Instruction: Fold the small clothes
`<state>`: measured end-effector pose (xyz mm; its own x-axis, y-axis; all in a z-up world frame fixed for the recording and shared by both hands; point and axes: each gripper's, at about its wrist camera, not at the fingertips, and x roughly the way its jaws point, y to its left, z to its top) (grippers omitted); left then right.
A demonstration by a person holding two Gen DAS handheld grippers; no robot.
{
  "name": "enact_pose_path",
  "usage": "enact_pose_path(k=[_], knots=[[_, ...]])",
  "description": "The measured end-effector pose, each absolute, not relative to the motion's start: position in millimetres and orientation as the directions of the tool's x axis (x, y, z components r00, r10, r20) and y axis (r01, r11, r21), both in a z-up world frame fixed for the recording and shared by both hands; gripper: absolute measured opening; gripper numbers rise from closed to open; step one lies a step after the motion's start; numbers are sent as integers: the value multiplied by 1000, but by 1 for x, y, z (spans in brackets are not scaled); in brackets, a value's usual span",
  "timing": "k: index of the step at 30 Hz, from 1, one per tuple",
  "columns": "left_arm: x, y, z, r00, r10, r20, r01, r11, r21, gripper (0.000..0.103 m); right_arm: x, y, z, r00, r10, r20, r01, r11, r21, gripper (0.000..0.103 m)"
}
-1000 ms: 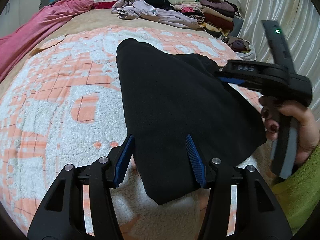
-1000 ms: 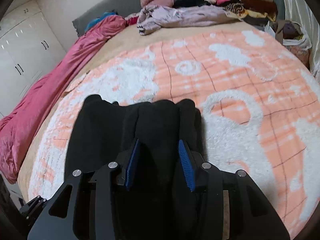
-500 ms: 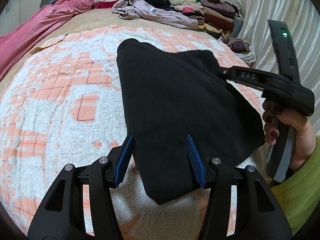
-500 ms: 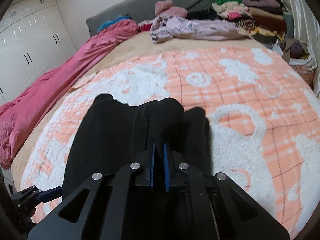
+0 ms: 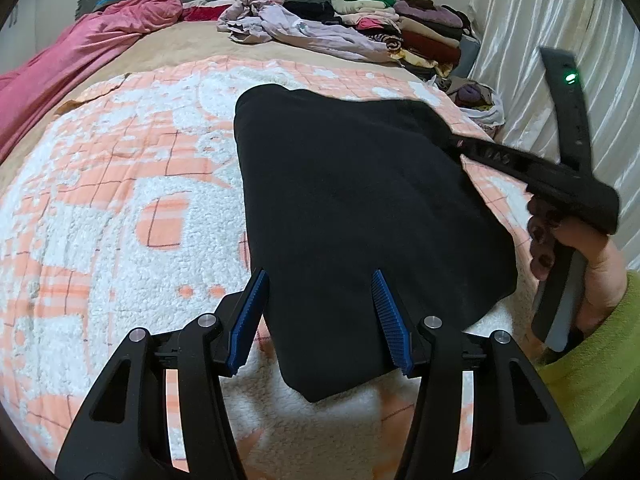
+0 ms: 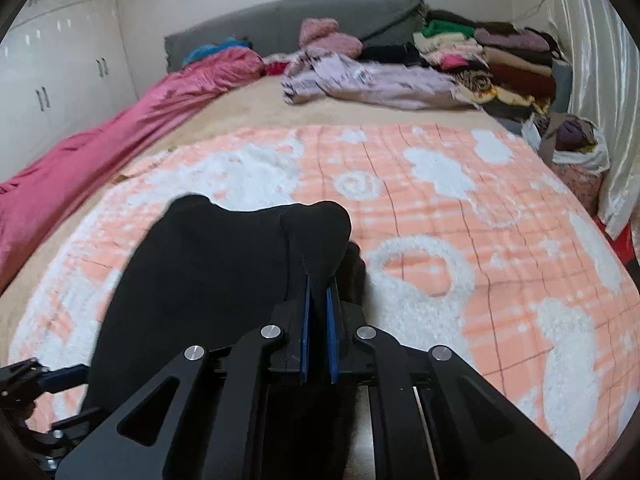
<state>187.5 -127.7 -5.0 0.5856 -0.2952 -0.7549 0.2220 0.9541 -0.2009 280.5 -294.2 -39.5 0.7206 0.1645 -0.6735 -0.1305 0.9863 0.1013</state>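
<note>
Black garment (image 5: pixel 360 216) edge sat pinched in the right gripper (image 6: pixel 318 300); the left gripper (image 5: pixel 320 312) stood spread over its near corner. Next: lift and fold across.

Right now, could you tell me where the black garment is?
The black garment lies on the orange-and-white blanket, its right edge pinched in the right gripper, its near end between the open left gripper.

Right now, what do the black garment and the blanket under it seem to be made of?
Black garment: soft matte knit or fleece, seemingly; no sheen, limp folds. Blanket: plush sherpa-like pile, with nubbly white tufts against flatter orange checks.
</note>
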Motion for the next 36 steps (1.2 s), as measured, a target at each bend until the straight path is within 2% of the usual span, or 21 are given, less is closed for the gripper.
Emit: enact_pose_path(k=[5,12,15,21,28,31,36], knots=[[189,-126,-9,571,-307,-761,224,950,-215,50,291,-297,-68,683,138,-718,-90,990,106,7],[190,-128,-12,563,-308,-767,222,950,-219,50,293,-294,-68,676,113,-728,-85,994,75,8],[190,-127,-13,560,-307,-770,219,951,-221,50,292,-294,-66,675,106,-730,-72,994,77,17],[191,-125,-15,557,-311,-770,215,950,-228,50,288,-301,-64,675,104,-731,-48,994,96,24],[191,-124,-15,556,-311,-771,210,950,-232,50,272,-306,-48,702,140,-699,-63,989,135,27],[191,-124,-16,556,-311,-771,210,950,-232,50,256,-307,-36,724,171,-668,-84,983,161,33],[190,-122,-16,557,-313,-769,209,949,-236,50,226,-305,-23,742,225,-632,-137,973,186,33]])
